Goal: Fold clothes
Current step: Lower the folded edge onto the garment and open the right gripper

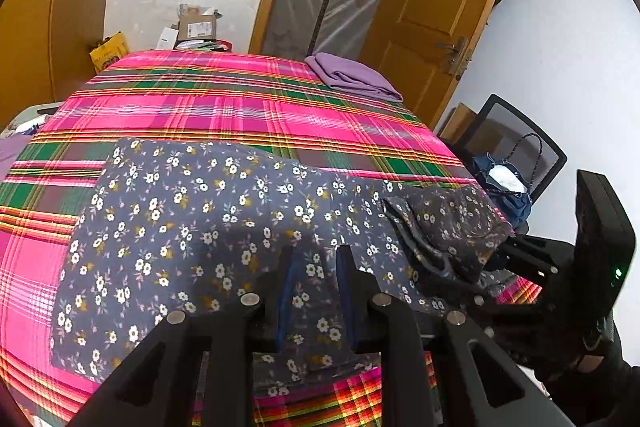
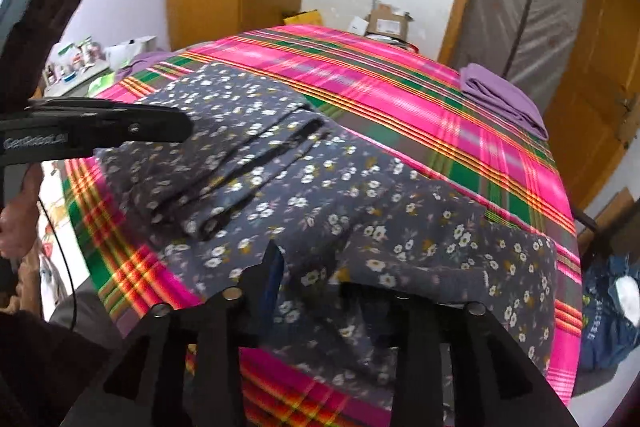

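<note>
Floral garment [image 1: 192,227] on plaid bed [image 1: 240,99]; left hand-held gripper [image 1: 316,259] pinches it, right hand-held gripper [image 2: 312,267] spread.

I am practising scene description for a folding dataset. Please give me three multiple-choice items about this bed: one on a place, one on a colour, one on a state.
1. Where is the purple cloth?
A. On the mesh chair
B. At the far right corner of the bed
C. Under the floral garment

2. Which colour dominates the plaid bed sheet?
A. Pink
B. Blue
C. White

3. How is the floral garment?
A. Hanging on the door
B. Rolled into a ball on the floor
C. Lying on the bed

Answers:
1 B: the purple cloth sits folded at that corner.
2 A: the bed sheet is mostly pink, with green stripes.
3 C: the floral garment lies on the sheet.
</note>
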A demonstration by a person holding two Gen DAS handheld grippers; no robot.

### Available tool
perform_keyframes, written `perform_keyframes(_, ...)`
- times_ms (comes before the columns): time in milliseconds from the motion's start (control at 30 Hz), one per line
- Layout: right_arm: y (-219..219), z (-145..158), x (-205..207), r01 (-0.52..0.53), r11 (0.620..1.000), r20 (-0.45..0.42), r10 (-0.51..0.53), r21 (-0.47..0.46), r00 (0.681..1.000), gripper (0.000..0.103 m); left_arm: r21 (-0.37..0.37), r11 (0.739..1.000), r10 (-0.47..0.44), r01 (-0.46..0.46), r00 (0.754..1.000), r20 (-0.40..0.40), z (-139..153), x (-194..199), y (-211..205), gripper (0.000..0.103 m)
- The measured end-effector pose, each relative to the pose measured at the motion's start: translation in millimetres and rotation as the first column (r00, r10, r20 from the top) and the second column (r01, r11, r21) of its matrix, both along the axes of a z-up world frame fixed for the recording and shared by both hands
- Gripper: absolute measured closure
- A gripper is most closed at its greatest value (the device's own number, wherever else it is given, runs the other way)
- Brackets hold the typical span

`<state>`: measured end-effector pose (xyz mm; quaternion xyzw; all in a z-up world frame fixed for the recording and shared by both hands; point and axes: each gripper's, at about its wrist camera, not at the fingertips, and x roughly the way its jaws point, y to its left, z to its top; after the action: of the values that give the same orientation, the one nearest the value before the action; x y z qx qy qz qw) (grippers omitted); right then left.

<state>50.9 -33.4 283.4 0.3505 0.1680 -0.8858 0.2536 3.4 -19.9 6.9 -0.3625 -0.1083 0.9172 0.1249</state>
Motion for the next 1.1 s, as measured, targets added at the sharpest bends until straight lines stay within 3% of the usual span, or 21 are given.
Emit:
perform_keyframes(200,6.2,16.3,1.2,0.008,1.000,-0.030,-0.009,-0.009,1.000,0.062,-0.001,1.000,0.010,-0.010,1.000,0.008,-2.0,-2.4,-1.5,0.083)
perform_keyframes(333,-3.6,0.4,-2.0,0.024,0.989,-0.011,-0.022,0.146,1.000,0.062,-0.002,1.000,0.009,-0.009,1.000,0.007,-1.8,-2.1,-1.1,0.083)
perform_keyframes(500,-19.5,2.7,16.0,-0.048,0.958,-0.101,0.079,0.281,0.992,0.062,-0.002,1.000,0.010,-0.010,1.000,0.010,-1.8,-3.5,-1.5,0.083)
perform_keyframes(600,-4.0,2.3,7.7,-0.039,0.978,-0.025,0.045,0.204,0.999,0.062,0.001,1.000,0.010,-0.010,1.000,0.005,-1.1,-3.4,-1.9,0.083)
perform_keyframes(667,17.2,2.2,-2.2,0.018,0.998,0.073,-0.023,0.062,0.997,0.062,0.002,1.000,0.009,-0.009,1.000,0.005,-1.5,-2.8,-2.0,0.083)
perform_keyframes(733,38.9,3.0,-7.3,0.085,0.992,0.151,-0.071,-0.089,0.986,0.062,0.003,1.000,0.009,-0.009,1.000,0.008,-2.2,-2.6,-1.9,0.083)
perform_keyframes(833,80.2,3.1,-15.3,0.211,0.915,0.282,-0.114,-0.344,0.953,0.062,0.004,1.000,0.005,-0.005,1.000,0.012,-3.1,-3.3,-0.7,0.083)
perform_keyframes(900,107.8,-2.4,-22.5,0.323,0.813,0.384,-0.134,-0.485,0.913,0.062,0.004,1.000,-0.004,0.004,1.000,0.013,-3.0,-3.6,2.3,0.083)
perform_keyframes(967,127.9,-11.3,-31.0,0.420,0.711,0.471,-0.141,-0.564,0.871,0.062,0.003,1.000,-0.015,0.015,1.000,0.008,-1.6,-2.3,5.2,0.083)
perform_keyframes(1000,132.9,-15.4,-34.5,0.454,0.679,0.499,-0.148,-0.577,0.854,0.062,0.001,1.000,-0.019,0.019,1.000,0.004,-0.5,-1.5,6.5,0.083)
perform_keyframes(1100,140.0,-18.9,-38.3,0.496,0.628,0.515,-0.172,-0.600,0.840,0.062,-0.001,1.000,-0.021,0.021,1.000,-0.002,1.9,1.2,7.6,0.083)
